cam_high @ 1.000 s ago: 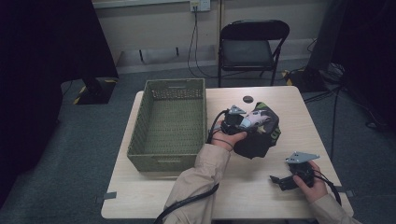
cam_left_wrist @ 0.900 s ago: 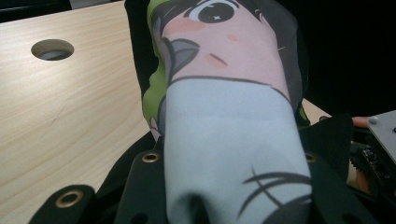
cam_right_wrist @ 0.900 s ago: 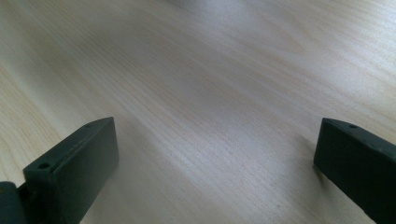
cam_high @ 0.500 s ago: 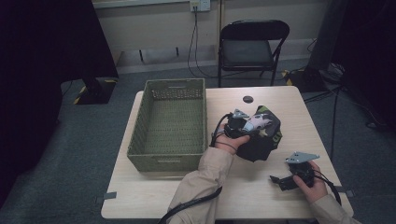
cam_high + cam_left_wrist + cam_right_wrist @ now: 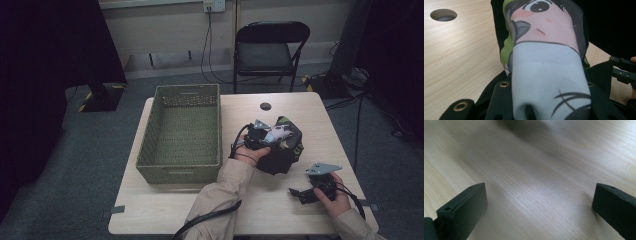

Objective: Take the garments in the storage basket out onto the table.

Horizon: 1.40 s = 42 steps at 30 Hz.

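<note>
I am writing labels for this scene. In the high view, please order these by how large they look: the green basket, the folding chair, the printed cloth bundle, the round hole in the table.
1. green basket
2. folding chair, which stands farther from the camera, so its rank is unsure
3. printed cloth bundle
4. round hole

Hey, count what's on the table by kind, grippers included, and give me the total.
Green woven basket: 1
Printed fabric bundle, held in the shut left gripper: 1
Hand-held grippers: 2, the left one and the right gripper, jaws open on bare table
Total: 4
</note>
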Motion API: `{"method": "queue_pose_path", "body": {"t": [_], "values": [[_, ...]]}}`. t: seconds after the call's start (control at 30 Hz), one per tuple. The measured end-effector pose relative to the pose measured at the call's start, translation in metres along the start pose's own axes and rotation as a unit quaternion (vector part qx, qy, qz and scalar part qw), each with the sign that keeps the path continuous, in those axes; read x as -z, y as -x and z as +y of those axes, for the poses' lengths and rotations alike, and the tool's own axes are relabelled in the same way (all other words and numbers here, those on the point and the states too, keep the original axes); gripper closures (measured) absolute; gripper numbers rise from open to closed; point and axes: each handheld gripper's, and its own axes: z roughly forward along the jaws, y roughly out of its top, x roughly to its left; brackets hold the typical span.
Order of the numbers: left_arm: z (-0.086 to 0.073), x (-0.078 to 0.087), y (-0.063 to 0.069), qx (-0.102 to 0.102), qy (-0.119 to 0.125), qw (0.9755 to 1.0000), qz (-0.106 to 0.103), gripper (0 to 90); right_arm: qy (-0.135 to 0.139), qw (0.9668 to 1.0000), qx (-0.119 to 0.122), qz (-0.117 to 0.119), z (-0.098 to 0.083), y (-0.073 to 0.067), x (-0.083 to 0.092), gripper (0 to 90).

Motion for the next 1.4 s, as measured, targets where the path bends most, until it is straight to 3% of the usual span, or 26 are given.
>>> {"method": "queue_pose_path", "body": {"t": [0.83, 1.4], "values": [[-0.02, -0.02, -0.006, 0.002, -0.023, 0.9993, 0.03, 61.7, 0.0, 1.0, 0.0, 0.0, 0.0, 0.0, 0.0, 0.0], [-0.027, -0.025, -0.009, 0.005, -0.035, 0.9988, 0.034, 55.1, 0.0, 1.0, -0.001, 0.0, 0.0, 0.0, 0.0, 0.0]]}}
